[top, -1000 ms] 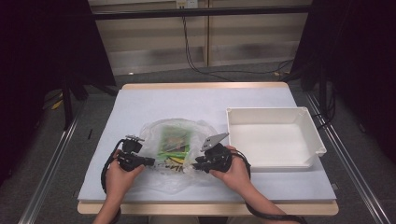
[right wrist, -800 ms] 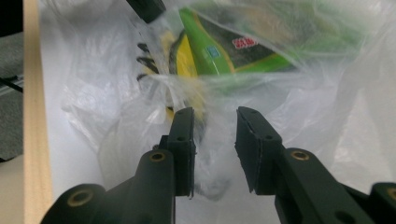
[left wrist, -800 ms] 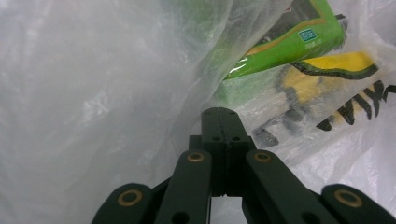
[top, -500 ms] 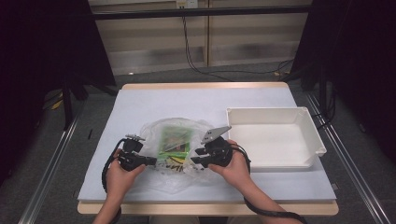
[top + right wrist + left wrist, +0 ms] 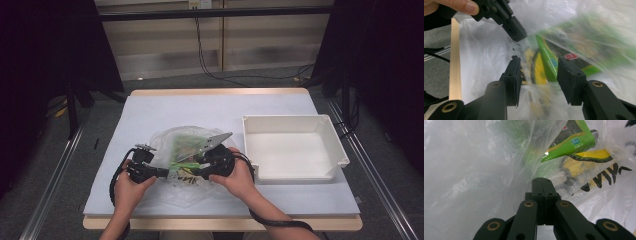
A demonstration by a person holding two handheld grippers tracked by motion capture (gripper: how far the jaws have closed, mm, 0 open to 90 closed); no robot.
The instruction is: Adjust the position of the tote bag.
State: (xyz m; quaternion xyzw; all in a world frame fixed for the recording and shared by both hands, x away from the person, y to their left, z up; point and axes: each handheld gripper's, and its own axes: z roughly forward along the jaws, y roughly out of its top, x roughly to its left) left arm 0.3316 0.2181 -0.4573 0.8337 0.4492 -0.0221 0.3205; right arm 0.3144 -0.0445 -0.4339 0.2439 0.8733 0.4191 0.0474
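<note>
One clear bag [image 5: 192,155] lies on the table [image 5: 165,107] between two grippers, and one white tray [image 5: 292,150] stands empty just beyond the right gripper [image 5: 202,167], on its far side from the bag. Inside the bag I count at least two packets, a green one [image 5: 567,141] and a yellow-and-black one [image 5: 584,163] beneath it; more may lie under the crumpled film, which is too cloudy to count through. The left gripper [image 5: 162,173] has its jaws pressed together, and bag film appears pinched at their tip, though the film hides the very edge of the grip. The right gripper's jaws have just been opening and stand partly apart; the bag's film and the packets show between the pads [image 5: 515,80], but the blur in the right gripper view leaves it unclear whether either pad touches plastic. The green packet's long axis runs from the grippers' tips away towards the table's far edge, angled a little towards the right gripper's side. Black lettering [image 5: 602,180] on the bag is cut short by folds.
</note>
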